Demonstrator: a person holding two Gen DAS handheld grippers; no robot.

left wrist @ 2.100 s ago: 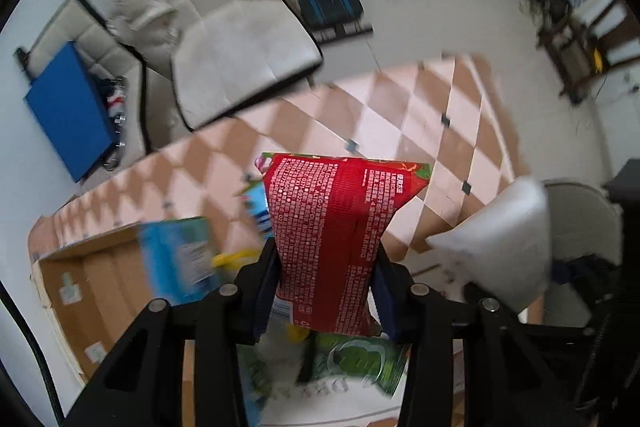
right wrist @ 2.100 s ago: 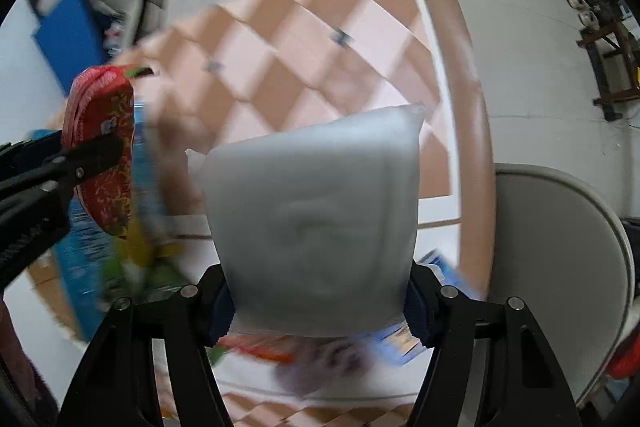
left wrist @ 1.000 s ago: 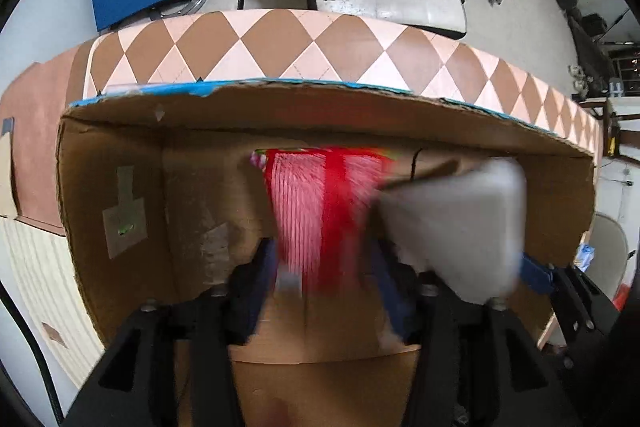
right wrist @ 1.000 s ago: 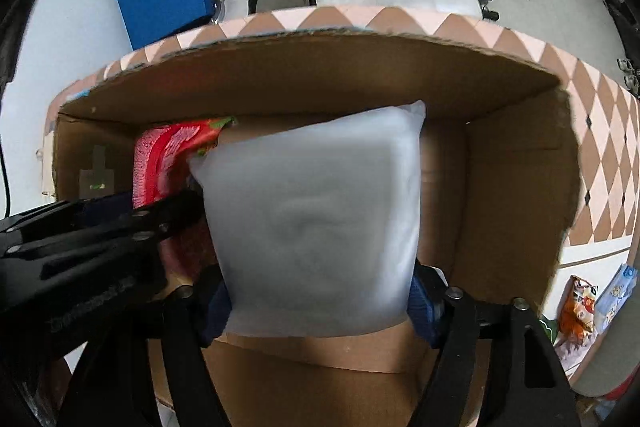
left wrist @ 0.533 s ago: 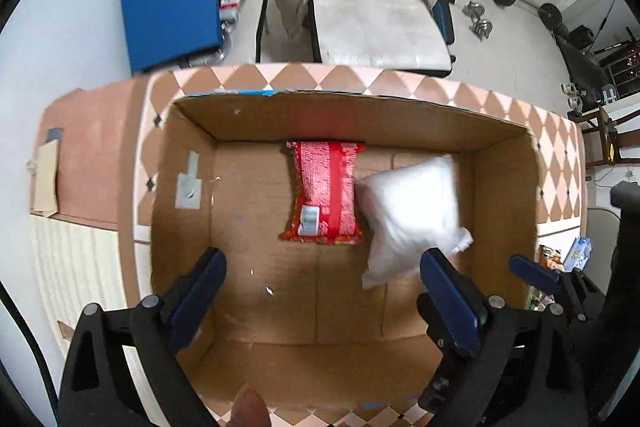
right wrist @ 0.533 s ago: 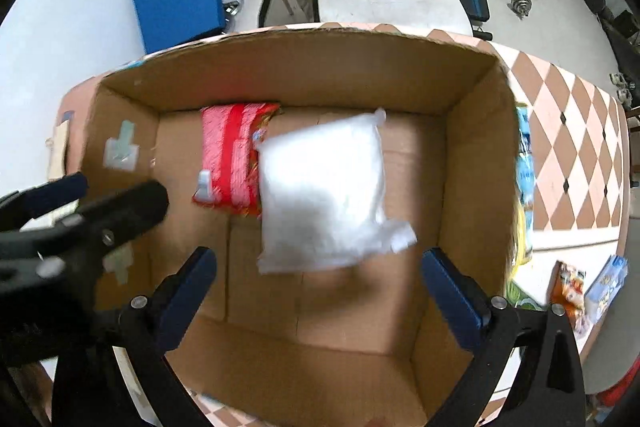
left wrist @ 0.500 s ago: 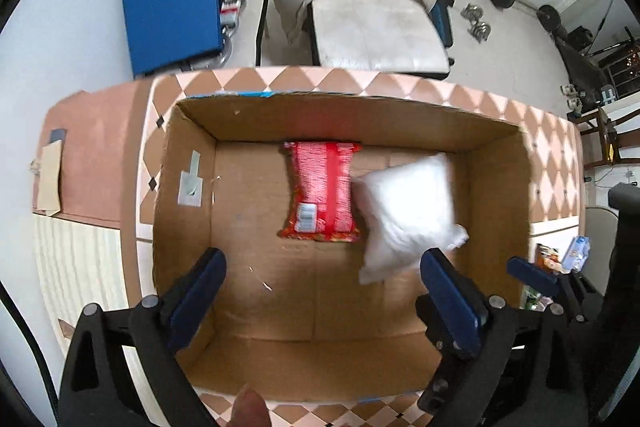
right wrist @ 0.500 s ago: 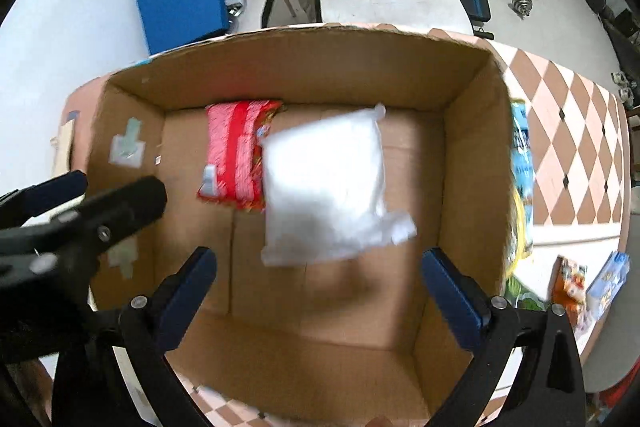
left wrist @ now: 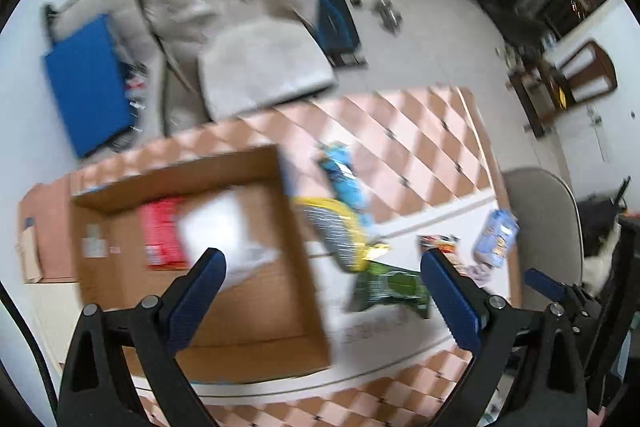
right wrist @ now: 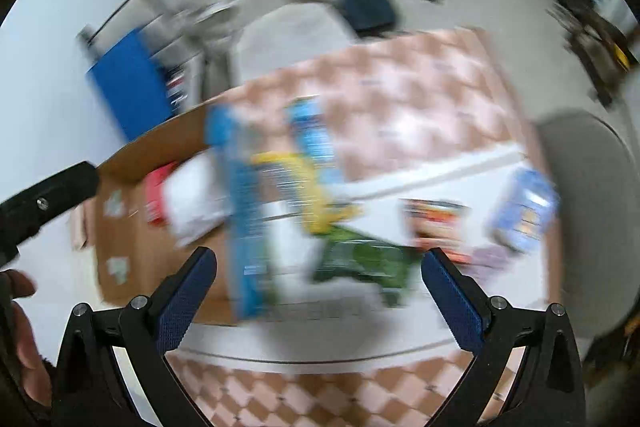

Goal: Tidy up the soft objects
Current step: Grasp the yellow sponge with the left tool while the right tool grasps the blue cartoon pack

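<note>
A cardboard box [left wrist: 200, 347] stands on the checkered table at left. Inside lie a red snack packet [left wrist: 162, 233] and a white soft pack [left wrist: 218, 227]; both also show in the blurred right wrist view, red [right wrist: 156, 197] and white [right wrist: 192, 199]. Loose packets lie right of the box: a yellow one [left wrist: 332, 227], a blue one [left wrist: 344, 177], a green one [left wrist: 390, 287] and a light blue one [left wrist: 496, 233]. My left gripper [left wrist: 324, 291] is open and empty above the box's right edge. My right gripper [right wrist: 318, 291] is open and empty above the green packet [right wrist: 360, 259].
A grey chair [left wrist: 540, 227] stands at the table's right edge. Beyond the table are a padded chair with a white coat [left wrist: 240, 27], a blue board [left wrist: 86, 83] and dumbbells on the floor [left wrist: 386, 15]. An orange packet [right wrist: 436, 219] lies near the light blue one.
Both grippers have swung right, away from over the box, toward the loose packets. The red packet and white pack stay in the box. Both views are motion-blurred.
</note>
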